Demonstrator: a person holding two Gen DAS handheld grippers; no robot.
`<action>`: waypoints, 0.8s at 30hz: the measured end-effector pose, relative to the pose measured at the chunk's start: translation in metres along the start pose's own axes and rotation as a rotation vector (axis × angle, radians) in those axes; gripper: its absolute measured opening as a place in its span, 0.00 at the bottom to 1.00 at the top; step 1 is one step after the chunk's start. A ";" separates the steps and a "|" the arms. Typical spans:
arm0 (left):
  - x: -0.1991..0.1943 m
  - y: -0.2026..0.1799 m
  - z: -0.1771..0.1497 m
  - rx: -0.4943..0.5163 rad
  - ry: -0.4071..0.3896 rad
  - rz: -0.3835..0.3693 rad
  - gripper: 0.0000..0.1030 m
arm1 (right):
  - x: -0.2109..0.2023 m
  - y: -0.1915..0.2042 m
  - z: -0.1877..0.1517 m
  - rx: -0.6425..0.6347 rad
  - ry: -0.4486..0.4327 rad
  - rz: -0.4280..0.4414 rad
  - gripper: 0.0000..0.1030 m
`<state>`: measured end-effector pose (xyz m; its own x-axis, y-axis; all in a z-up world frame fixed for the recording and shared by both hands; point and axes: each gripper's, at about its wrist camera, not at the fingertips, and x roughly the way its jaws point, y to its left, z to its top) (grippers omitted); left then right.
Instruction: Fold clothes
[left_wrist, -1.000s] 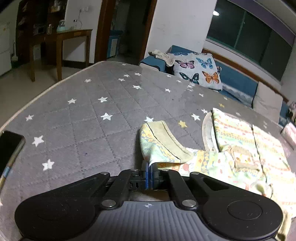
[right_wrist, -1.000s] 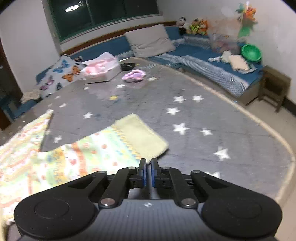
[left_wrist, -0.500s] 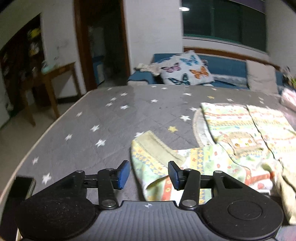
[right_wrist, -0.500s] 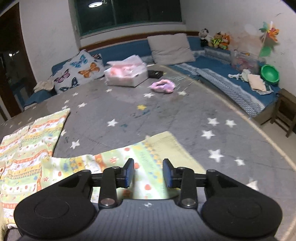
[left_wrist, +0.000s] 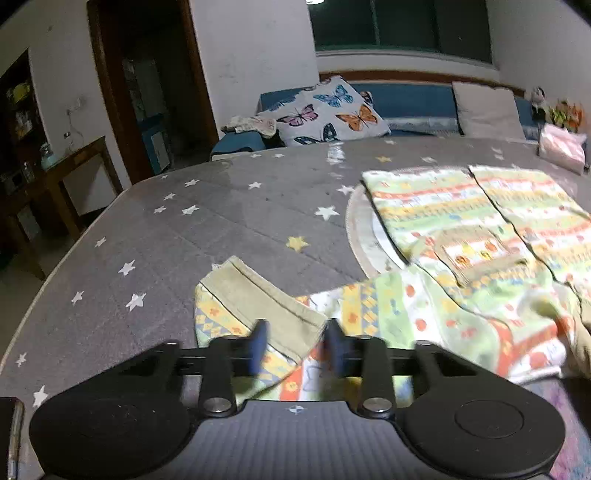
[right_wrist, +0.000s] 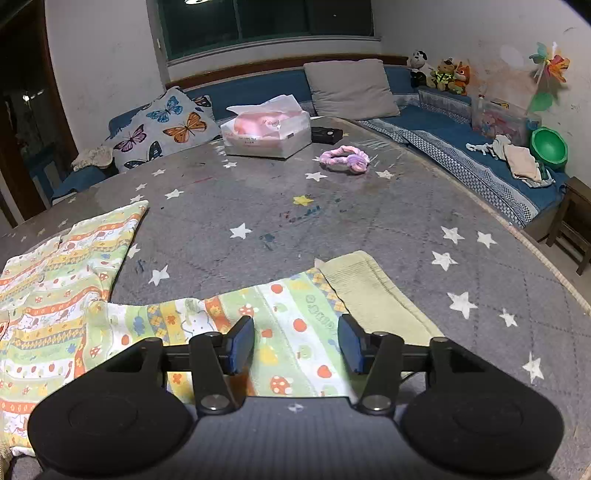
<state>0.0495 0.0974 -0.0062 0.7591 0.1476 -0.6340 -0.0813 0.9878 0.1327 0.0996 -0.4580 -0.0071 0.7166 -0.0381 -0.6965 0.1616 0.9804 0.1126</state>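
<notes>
Patterned child's garment (right_wrist: 280, 325) spread flat on grey star-print bench (right_wrist: 332, 221), left hand-held gripper (left_wrist: 295, 347) jaws apart over one ribbed cuff (left_wrist: 258, 299), just been closing, right hand-held gripper (right_wrist: 295, 343) open above other sleeve, just been widening, nothing gripped.

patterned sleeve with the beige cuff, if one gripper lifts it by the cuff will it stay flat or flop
The sleeve would probably flop: it is thin printed cloth, lying limp and wrinkled on the star-patterned mat. The beige cuff looks thicker and ribbed, so it may give a firmer pinch. Being joined to the garment's body, it will likely drag that along.
</notes>
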 end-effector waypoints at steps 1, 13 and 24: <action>-0.001 0.005 0.000 -0.016 -0.006 0.003 0.13 | 0.000 0.000 0.000 -0.002 0.001 -0.002 0.51; -0.017 0.094 -0.014 -0.304 -0.033 0.269 0.06 | 0.000 0.003 0.001 -0.012 0.005 -0.009 0.52; -0.038 0.091 -0.018 -0.304 -0.034 0.257 0.15 | -0.024 0.034 0.003 -0.106 -0.009 0.087 0.52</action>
<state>0.0020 0.1821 0.0163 0.7096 0.3956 -0.5830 -0.4554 0.8889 0.0489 0.0901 -0.4246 0.0157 0.7308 0.0470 -0.6809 0.0263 0.9950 0.0968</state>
